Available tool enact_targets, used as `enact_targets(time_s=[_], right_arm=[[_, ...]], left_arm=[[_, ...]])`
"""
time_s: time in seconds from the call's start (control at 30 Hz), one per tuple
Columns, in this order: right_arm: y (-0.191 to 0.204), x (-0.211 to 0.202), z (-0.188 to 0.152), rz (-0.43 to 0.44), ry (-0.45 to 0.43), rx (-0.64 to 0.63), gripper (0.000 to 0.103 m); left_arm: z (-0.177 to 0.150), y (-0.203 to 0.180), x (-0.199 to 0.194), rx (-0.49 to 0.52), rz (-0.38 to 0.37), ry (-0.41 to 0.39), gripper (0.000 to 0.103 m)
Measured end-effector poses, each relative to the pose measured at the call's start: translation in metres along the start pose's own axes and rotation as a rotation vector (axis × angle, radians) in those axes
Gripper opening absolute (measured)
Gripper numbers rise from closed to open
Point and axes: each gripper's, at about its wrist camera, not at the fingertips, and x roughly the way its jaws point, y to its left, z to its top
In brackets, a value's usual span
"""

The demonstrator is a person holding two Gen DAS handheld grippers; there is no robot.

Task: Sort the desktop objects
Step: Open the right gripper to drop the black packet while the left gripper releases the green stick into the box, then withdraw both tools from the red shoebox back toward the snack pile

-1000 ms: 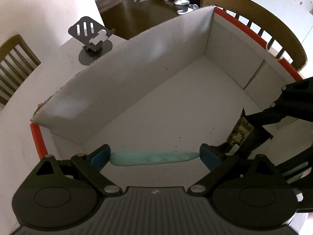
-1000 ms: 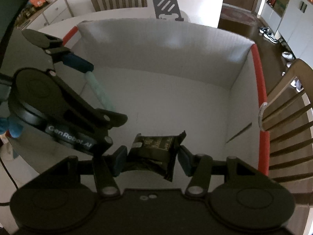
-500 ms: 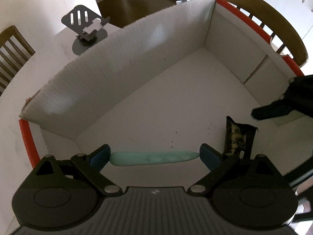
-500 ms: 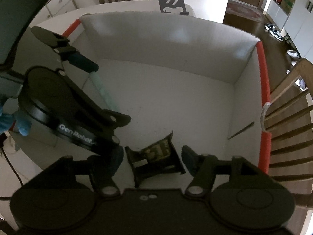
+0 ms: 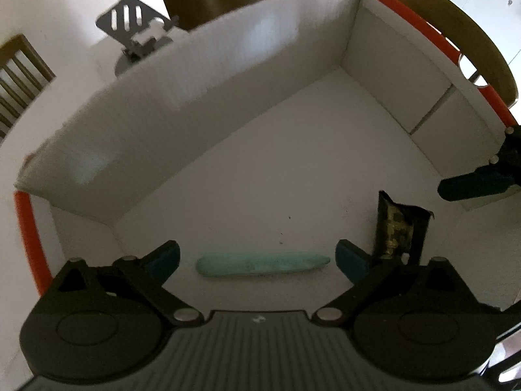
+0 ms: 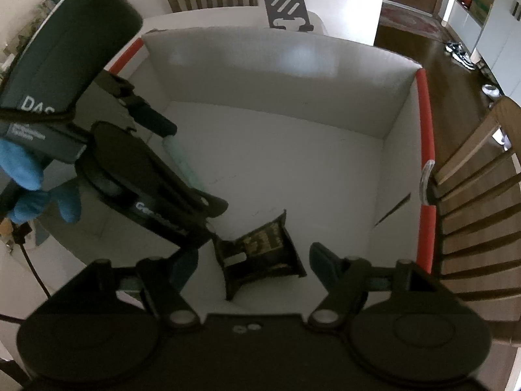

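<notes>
Both sets of tongs hang nose-down inside the white cardboard box (image 5: 202,104) with the orange-taped rim. The left tongs (image 5: 257,259) are spread, and the pale green stick (image 5: 262,263) lies flat on the box floor between their blue pads, with a small gap showing at each end, so nothing is pinched. A second ago that stick was clamped end to end between those same pads. The right tongs (image 6: 254,265) are opening, and the dark snack packet (image 6: 263,254) sits on the box floor between the two pads, clear of both; a second ago it was held up in their grip. From the left wrist view the dark snack packet (image 5: 399,231) lies just right of the left tongs' right pad, near the green stick's tapered end. A grey phone stand (image 5: 138,31) sits on the white tabletop (image 5: 65,32) behind the box's far wall.
</notes>
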Motion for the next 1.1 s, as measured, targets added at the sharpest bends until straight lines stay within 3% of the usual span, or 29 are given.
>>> enact_targets(time_s=[0.67,1.1], right_arm=[[0.001,-0.024,-0.005,0.017,-0.071,0.028,0.076],[0.029,-0.063,-0.01,0.017,-0.133,0.022,0.076]], left_arm=[[-0.021,0.015,-0.061,-0.083,-0.062,-0.125,0.103],[-0.063,0.016,-0.122,-0.108,-0.072,-0.233,0.103]])
